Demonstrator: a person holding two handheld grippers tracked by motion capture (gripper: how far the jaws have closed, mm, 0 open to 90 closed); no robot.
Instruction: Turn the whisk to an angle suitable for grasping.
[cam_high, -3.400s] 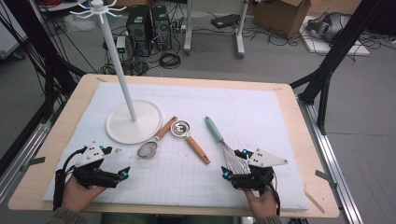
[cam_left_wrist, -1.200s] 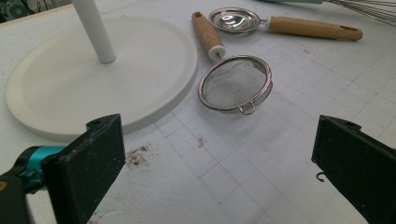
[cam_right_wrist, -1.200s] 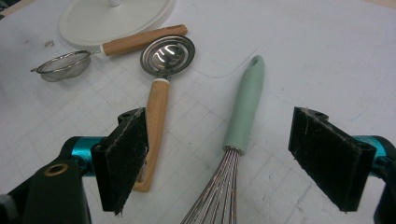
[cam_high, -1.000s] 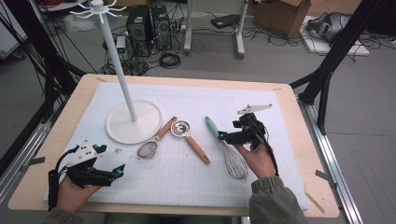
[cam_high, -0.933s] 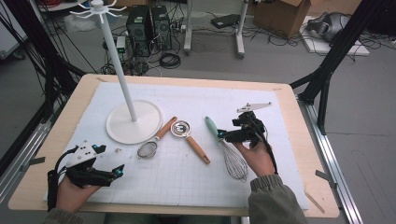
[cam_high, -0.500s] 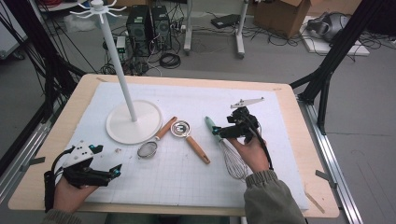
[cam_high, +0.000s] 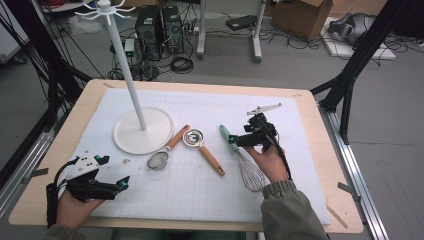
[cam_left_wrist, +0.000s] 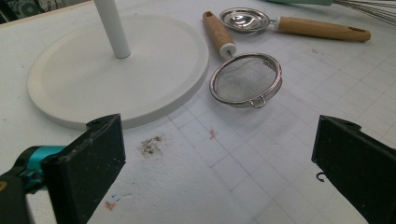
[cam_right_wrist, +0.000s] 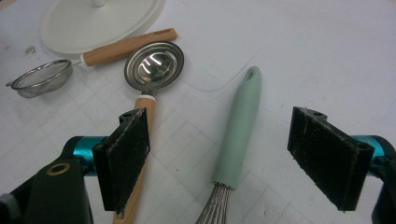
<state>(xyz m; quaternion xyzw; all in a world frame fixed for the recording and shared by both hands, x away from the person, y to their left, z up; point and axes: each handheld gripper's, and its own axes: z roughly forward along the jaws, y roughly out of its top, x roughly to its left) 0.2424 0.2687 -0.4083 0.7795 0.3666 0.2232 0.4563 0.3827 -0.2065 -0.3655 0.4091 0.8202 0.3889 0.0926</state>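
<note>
A whisk with a mint-green handle lies on the white mat, its wires pointing toward the front edge. My right gripper hovers open just over the handle, its jaws wide apart on either side of it and touching nothing. A small mesh strainer with a wooden handle and a metal spoon with a wooden handle lie to the whisk's left. My left gripper rests open near the front left corner, short of the strainer.
A white hook stand with a round base and a tall pole rises at the back left of the mat. The strainer's handle lies against the base rim. A dark smudge marks the mat ahead of my left gripper.
My right gripper has travelled from the front edge forward and leftward along the whisk to its green handle, staying open. The left gripper has barely shifted.
</note>
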